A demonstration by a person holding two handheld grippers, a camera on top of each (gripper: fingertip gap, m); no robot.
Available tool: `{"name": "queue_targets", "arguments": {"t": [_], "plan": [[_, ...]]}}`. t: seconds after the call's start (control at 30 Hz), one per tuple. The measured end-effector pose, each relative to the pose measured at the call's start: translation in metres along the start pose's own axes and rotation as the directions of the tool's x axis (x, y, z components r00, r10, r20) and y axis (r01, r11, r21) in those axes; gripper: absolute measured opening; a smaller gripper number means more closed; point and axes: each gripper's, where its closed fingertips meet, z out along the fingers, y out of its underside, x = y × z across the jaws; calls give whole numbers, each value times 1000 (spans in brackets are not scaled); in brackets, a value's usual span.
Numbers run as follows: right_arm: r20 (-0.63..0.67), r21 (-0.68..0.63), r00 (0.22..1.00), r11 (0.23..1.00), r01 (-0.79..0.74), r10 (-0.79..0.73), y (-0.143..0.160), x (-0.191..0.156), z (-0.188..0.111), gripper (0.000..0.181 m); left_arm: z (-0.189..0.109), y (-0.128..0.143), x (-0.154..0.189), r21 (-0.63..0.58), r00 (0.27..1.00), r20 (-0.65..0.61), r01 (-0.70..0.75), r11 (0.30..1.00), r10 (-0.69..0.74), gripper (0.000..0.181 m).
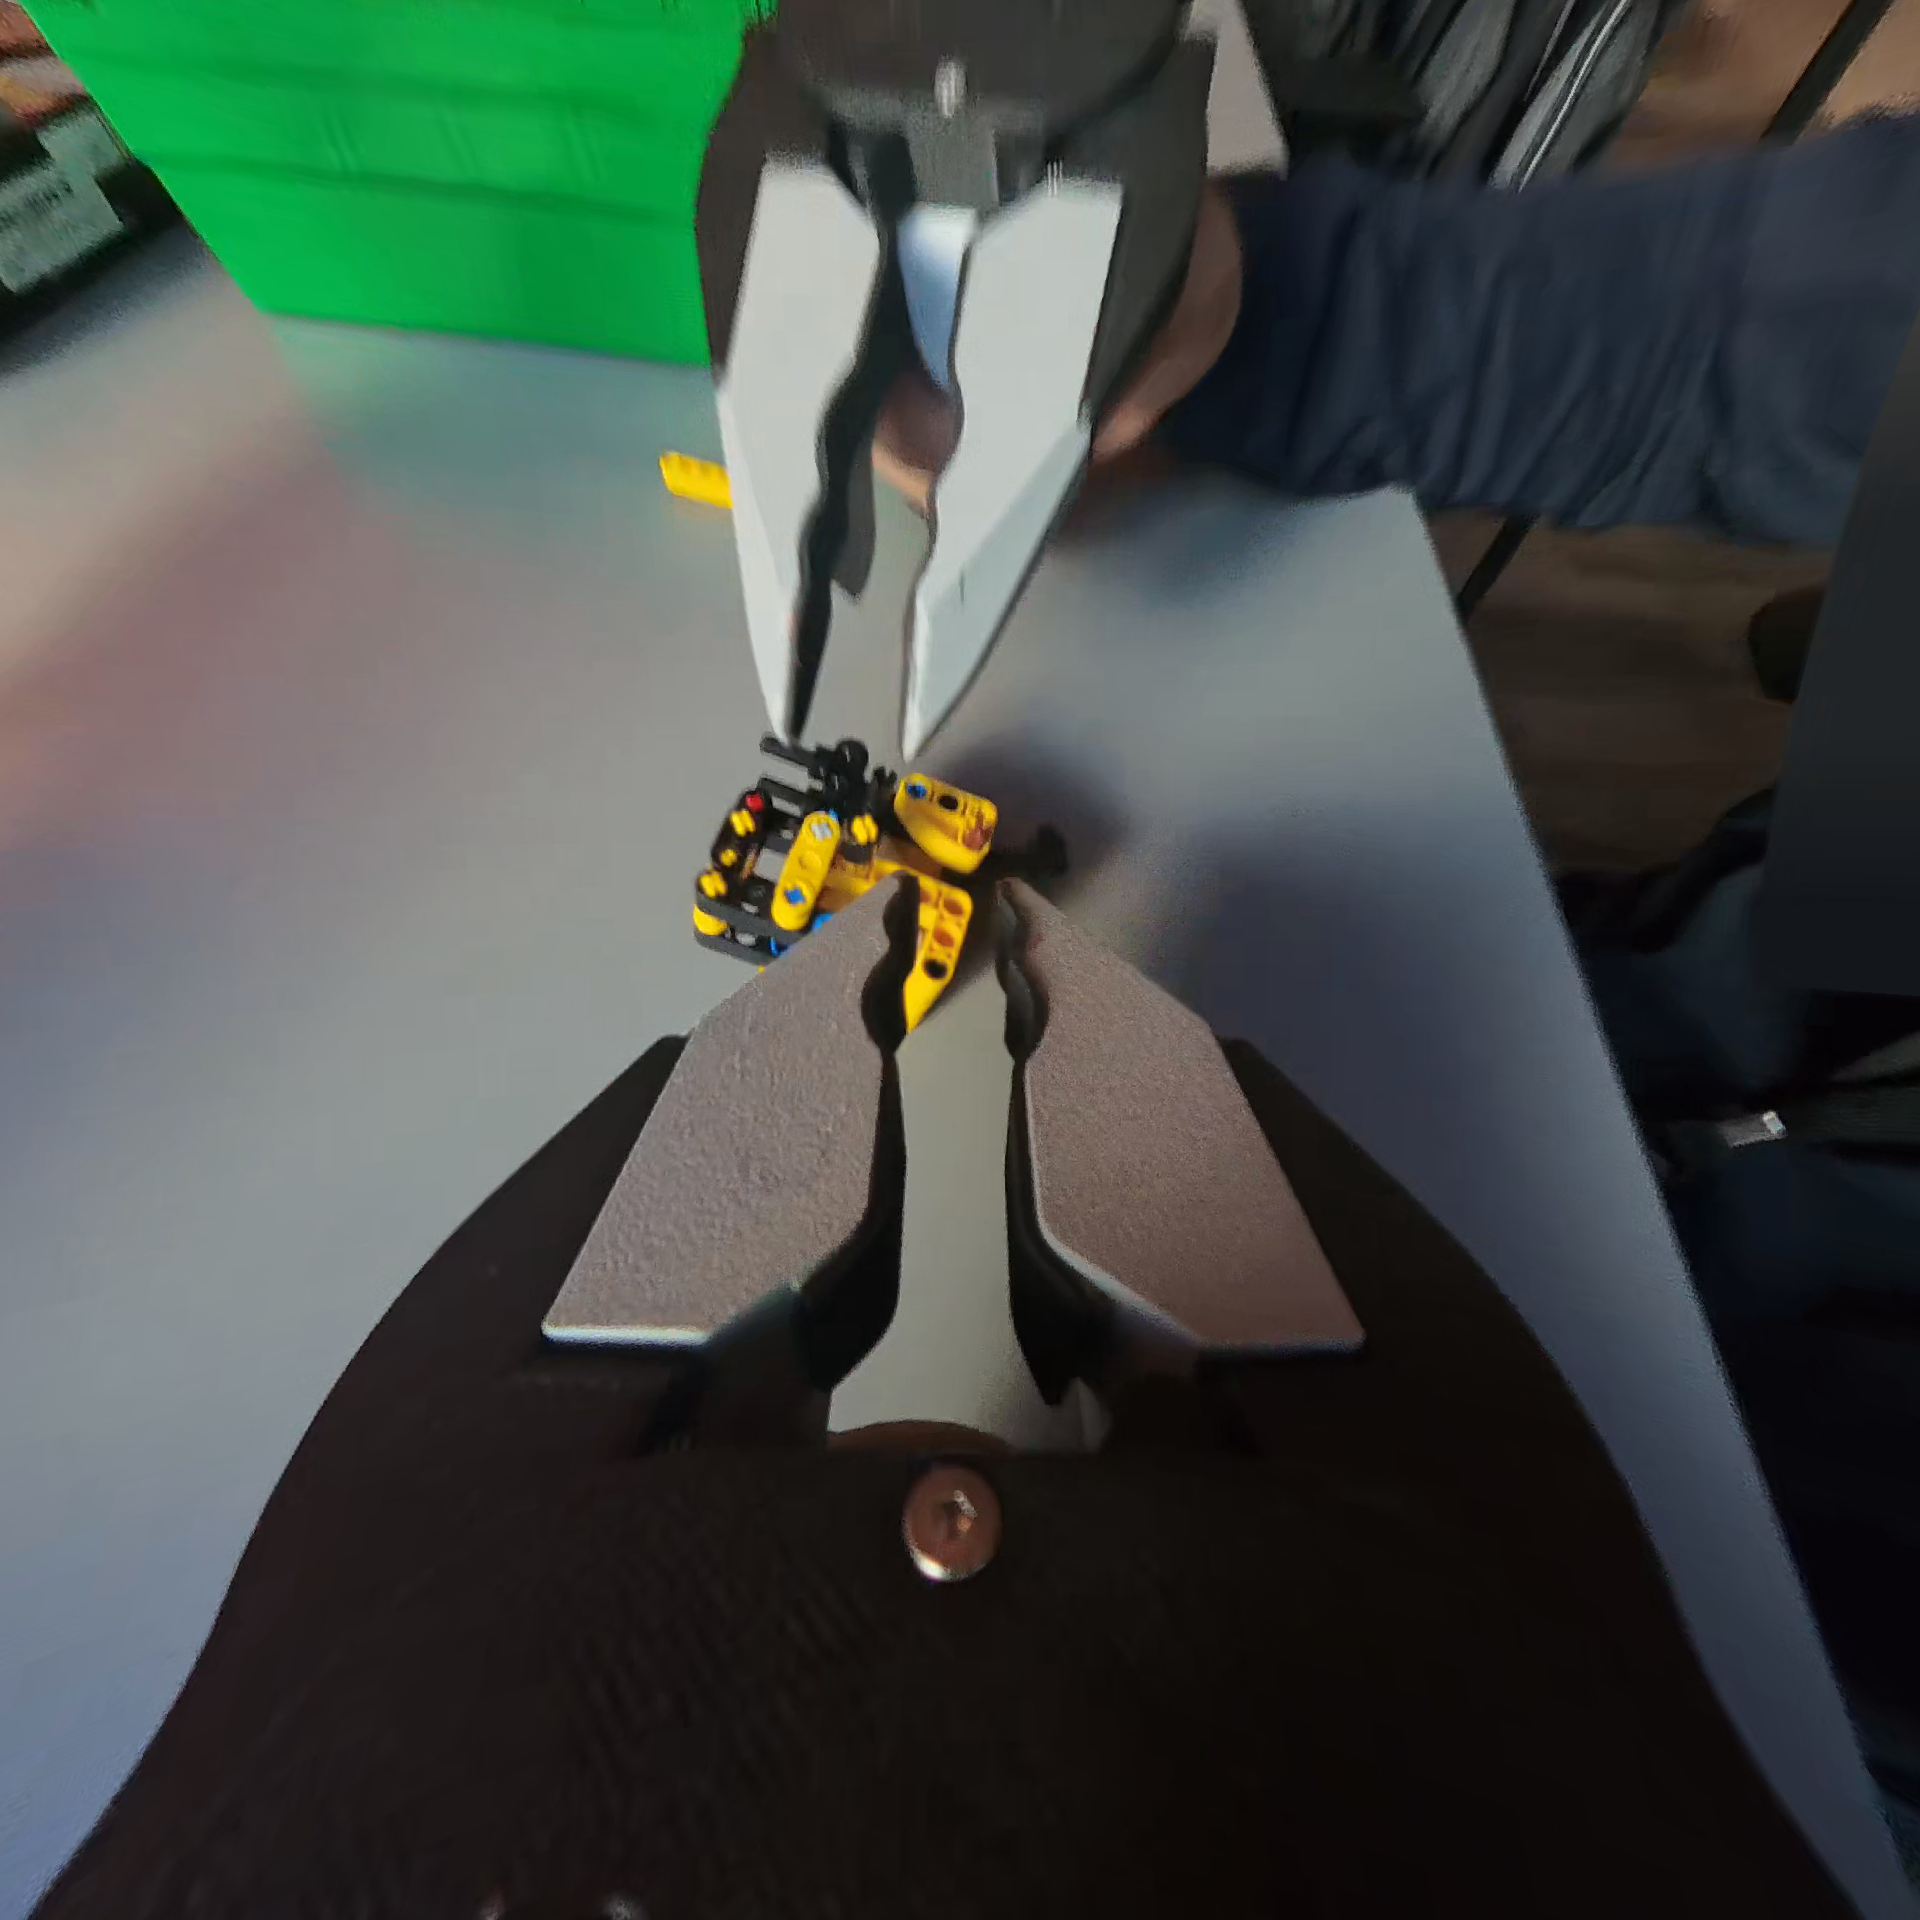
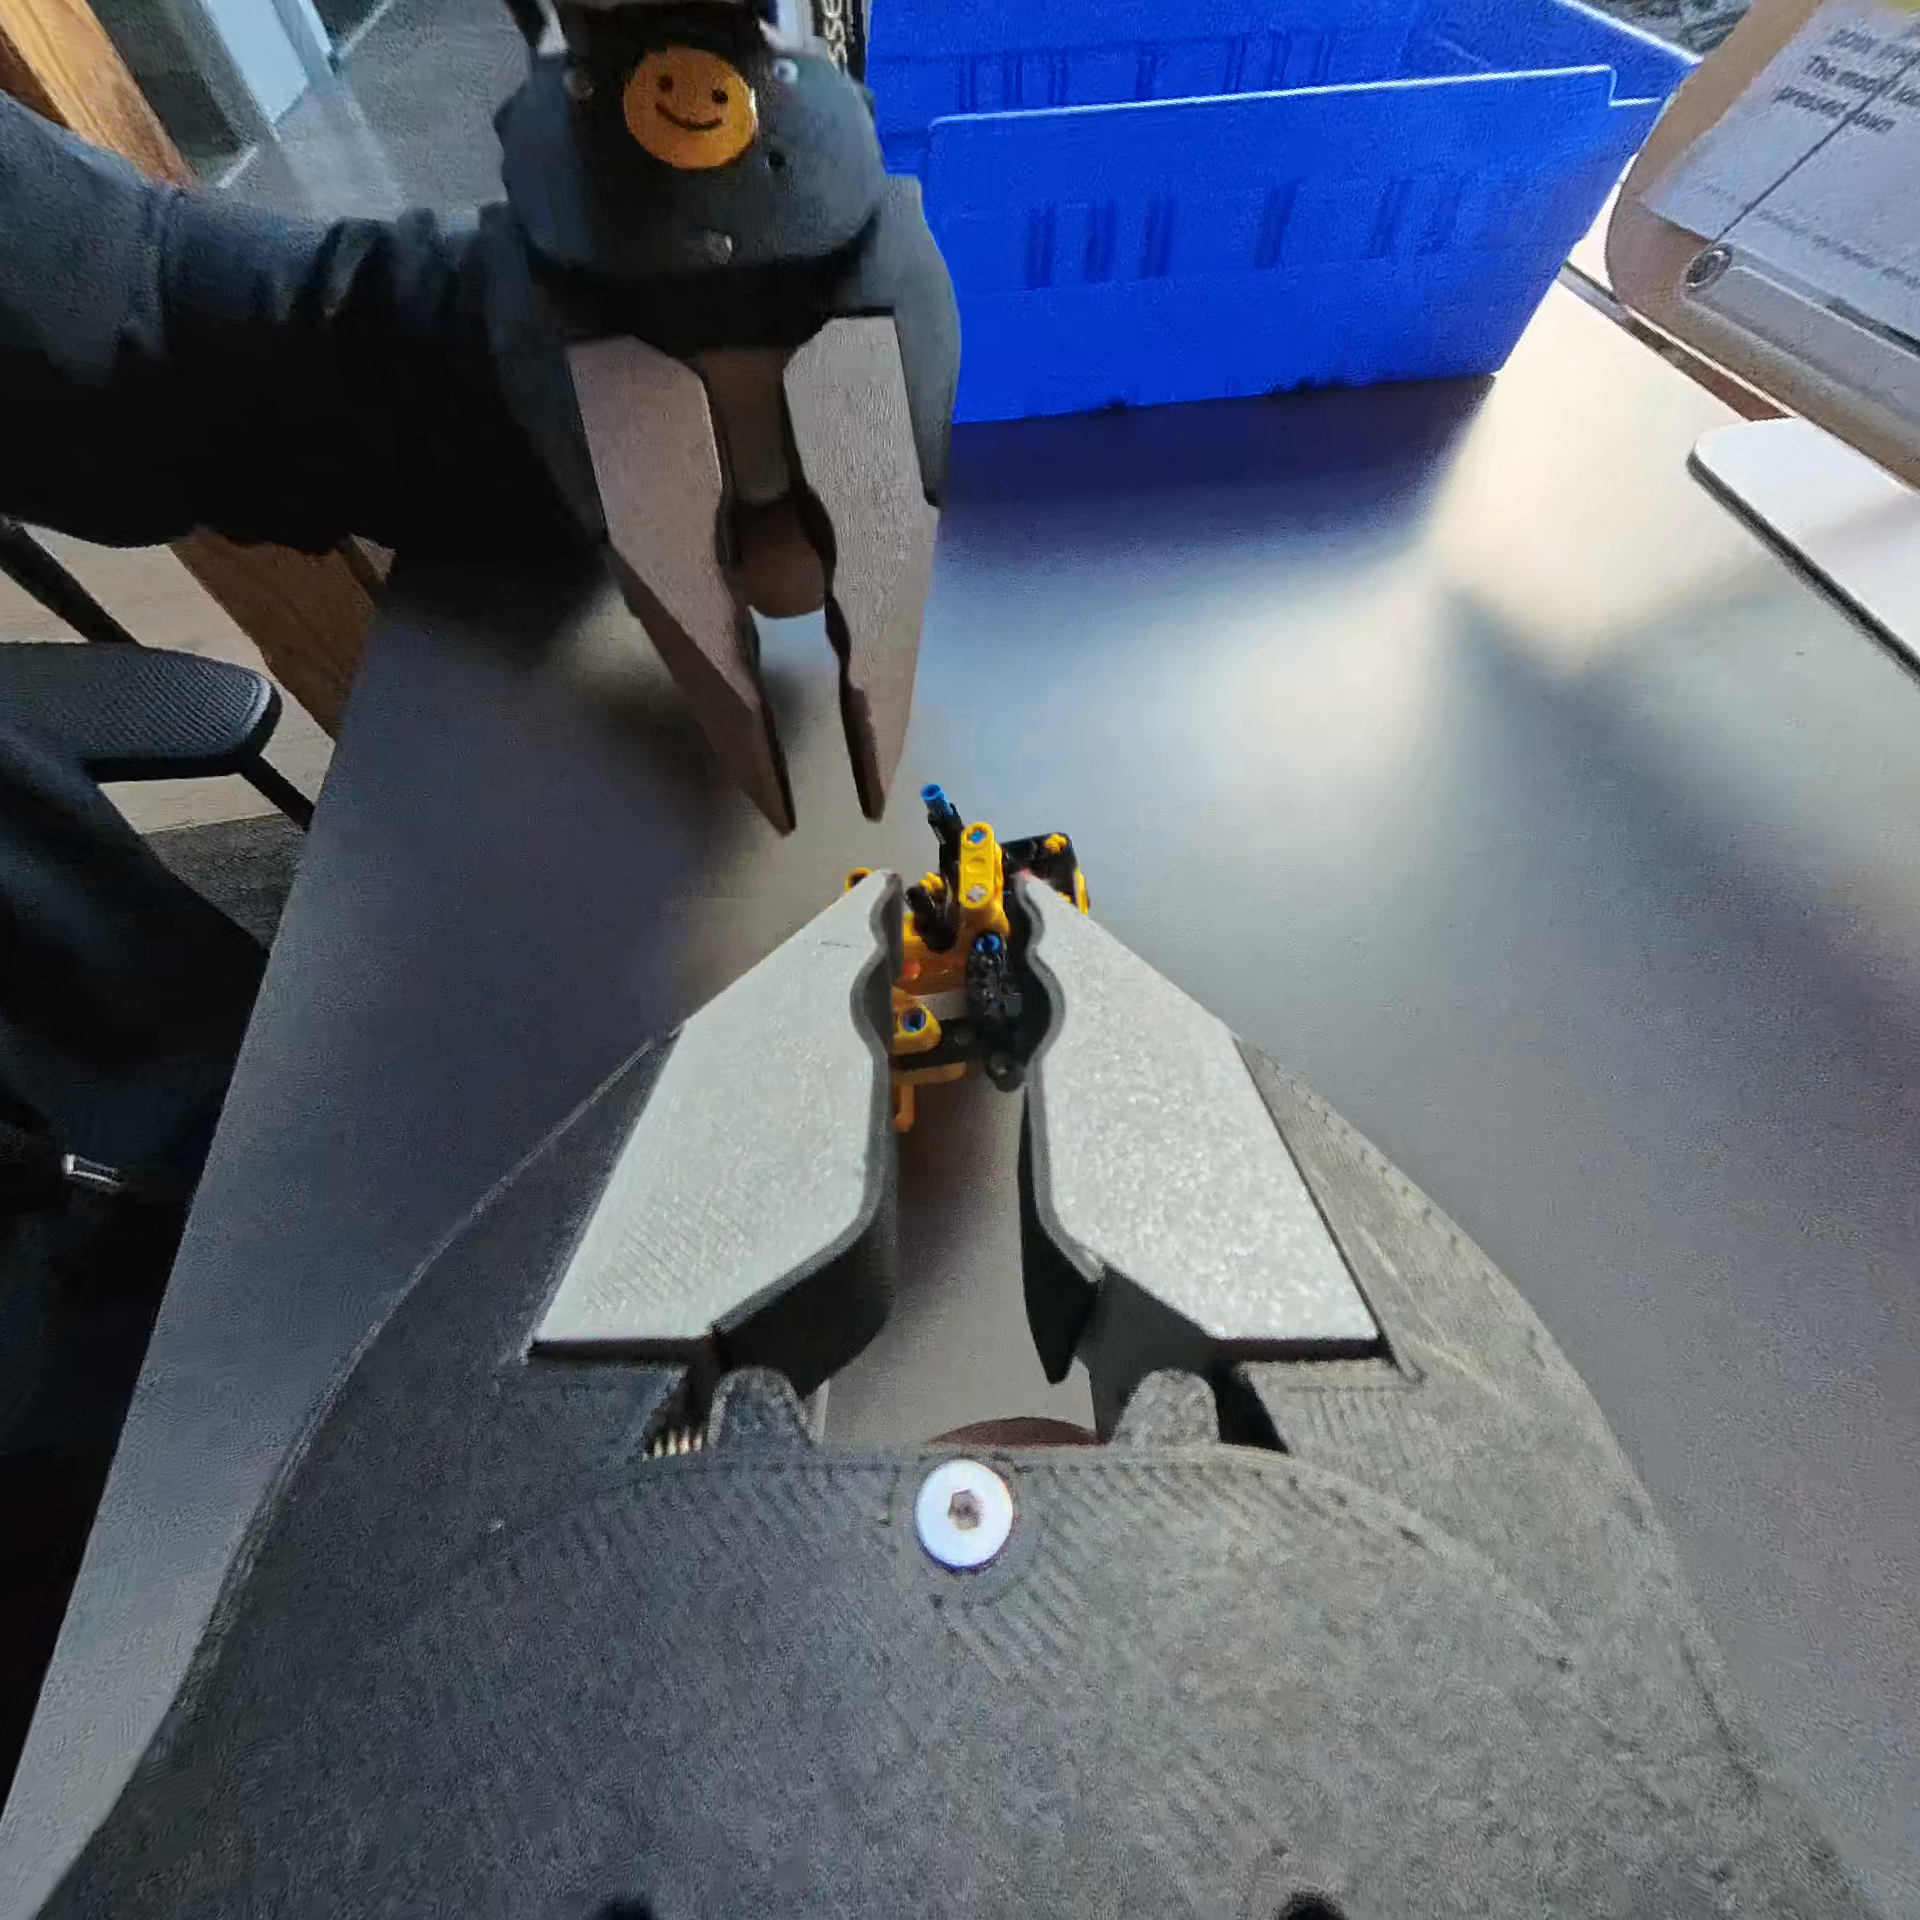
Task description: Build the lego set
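A small yellow and black lego model [image 1: 831, 862] rests on the grey table [image 1: 312, 935]. My left gripper [image 1: 953, 885] is slightly open, and one yellow beam of the model shows in the gap between its tips. My right gripper [image 1: 852, 738] comes in from the far side, slightly open, with its tips just above the model's black top. In the right wrist view the model [image 2: 977, 894] shows between the right gripper's [image 2: 956, 885] fingers. The left gripper [image 2: 829, 818] hangs just left of the model with nothing between its fingers. Neither gripper clearly clamps the model.
A green bin [image 1: 416, 156] stands at the back, with a loose yellow piece [image 1: 694, 478] near it. A blue bin [image 2: 1247, 229] stands beyond the model, and a monitor foot [image 2: 1818, 499] is at the right. The table edge and a chair armrest [image 2: 135, 707] lie to the left. Less than 4 cm separates the two grippers' tips.
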Motion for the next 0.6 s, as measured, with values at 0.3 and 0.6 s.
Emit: {"name": "queue_targets", "arguments": {"t": [0.3,0.6], "plan": [[-43,-12,991,992,129,-129,0,-5,6,0,-3,-4,-26,46,991,126,-52,998,46,21],[-58,-19,992,994,112,-113,1,-1,4,3,18,-1,-15,25,991,86,-102,994,100,10]]}}
